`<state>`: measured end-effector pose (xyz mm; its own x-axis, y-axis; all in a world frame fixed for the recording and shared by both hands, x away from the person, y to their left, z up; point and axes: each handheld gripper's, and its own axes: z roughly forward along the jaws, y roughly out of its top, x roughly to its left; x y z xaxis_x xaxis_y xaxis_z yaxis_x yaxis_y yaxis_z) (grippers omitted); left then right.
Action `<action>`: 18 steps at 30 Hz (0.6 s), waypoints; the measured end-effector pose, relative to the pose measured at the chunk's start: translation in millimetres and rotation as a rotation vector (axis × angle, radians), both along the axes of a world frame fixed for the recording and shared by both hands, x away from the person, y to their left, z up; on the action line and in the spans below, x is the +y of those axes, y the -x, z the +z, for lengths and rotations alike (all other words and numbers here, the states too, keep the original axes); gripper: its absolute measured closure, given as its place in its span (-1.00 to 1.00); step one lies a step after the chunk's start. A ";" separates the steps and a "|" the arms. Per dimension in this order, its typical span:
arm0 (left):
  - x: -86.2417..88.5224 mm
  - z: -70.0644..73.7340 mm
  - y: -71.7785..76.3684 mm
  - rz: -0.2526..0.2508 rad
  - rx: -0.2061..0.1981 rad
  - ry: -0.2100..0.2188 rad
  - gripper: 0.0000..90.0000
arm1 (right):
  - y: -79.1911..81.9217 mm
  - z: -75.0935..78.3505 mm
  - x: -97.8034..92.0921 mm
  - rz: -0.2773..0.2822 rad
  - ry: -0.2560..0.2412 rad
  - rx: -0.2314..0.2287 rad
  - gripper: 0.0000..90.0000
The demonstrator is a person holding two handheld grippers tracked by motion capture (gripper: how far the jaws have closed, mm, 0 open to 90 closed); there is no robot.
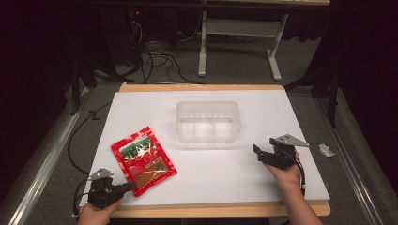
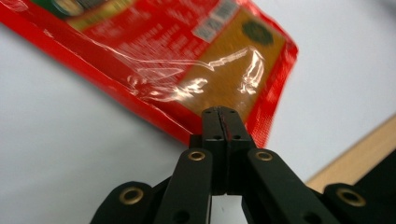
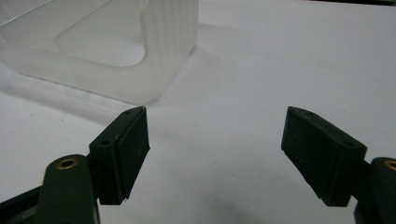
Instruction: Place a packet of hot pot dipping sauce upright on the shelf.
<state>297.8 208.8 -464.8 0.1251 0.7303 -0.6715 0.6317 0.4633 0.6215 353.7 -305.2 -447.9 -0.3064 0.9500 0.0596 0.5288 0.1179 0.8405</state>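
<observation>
A red packet (image 1: pixel 143 161) with a clear window of brown powder lies flat on the white board (image 1: pixel 216 173), left of centre. My left gripper (image 1: pixel 127 186) sits at the packet's near corner. In the left gripper view the jaws of the left gripper (image 2: pixel 222 114) are pressed together with a thin red sliver of the red packet (image 2: pixel 187 56) between them. My right gripper (image 1: pixel 264 151) rests near the board's right side, and in the right gripper view the right gripper (image 3: pixel 217 140) stands wide open with nothing between its jaws. A clear plastic tub (image 1: pixel 209 122) stands empty at the board's middle; the tub's corner (image 3: pixel 116 51) lies ahead to the left.
The board's wooden front edge (image 2: pixel 355 154) runs just behind the left gripper. A small white scrap (image 1: pixel 326 150) lies off the board's right edge. Cables and a table frame (image 1: pixel 202 42) occupy the floor beyond.
</observation>
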 end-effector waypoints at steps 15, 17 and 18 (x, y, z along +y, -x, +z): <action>54.1 -12.9 -126.3 0.371 -0.056 0.092 -0.48 | 1.3 -2.8 -1.5 -0.013 0.004 0.014 -0.46; 56.4 -15.3 -126.8 0.366 -0.043 0.112 -0.48 | 1.5 -3.6 -2.6 -0.011 0.008 0.012 -0.46; 59.7 -13.8 -128.5 0.361 -0.030 0.144 -0.48 | 1.8 -4.2 -3.0 -0.016 0.003 0.015 -0.46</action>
